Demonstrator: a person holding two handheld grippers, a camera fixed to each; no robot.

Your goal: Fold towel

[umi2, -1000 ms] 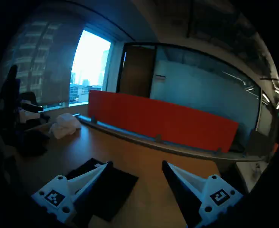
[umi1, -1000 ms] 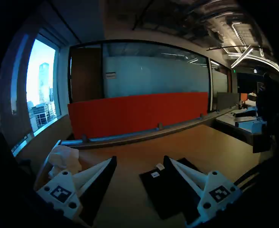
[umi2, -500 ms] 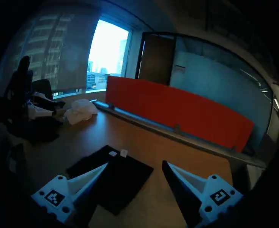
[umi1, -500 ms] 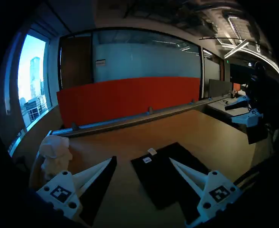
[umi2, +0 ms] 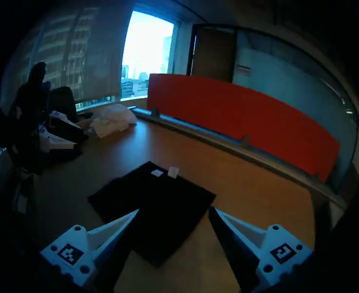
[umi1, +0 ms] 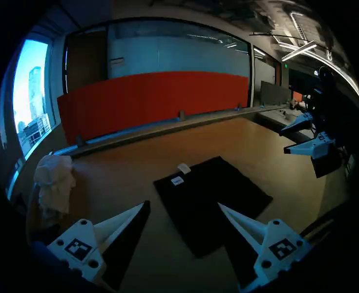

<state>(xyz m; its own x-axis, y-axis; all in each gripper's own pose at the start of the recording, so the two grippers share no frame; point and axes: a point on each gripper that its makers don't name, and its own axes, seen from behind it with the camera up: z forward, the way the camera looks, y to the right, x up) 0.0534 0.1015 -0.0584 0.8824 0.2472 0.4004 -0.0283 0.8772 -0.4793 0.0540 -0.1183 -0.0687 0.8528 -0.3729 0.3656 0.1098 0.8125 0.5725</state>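
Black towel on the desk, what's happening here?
Two handheld grippers hang above a wooden desk. The black towel lies flat on it, with two small white tags at its far edge. The left gripper and the right gripper are both open and hover over the towel, neither touching it. A crumpled white cloth sits at the window end.

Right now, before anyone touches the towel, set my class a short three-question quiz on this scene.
1. True or false: the black towel lies flat on the wooden table.
2. The crumpled white cloth lies: A on the towel; B apart, near the window; C in a hand-held gripper.
3. Fill in: the left hand-held gripper and right hand-held gripper are both ____.
Key: 1 true; 2 B; 3 open.
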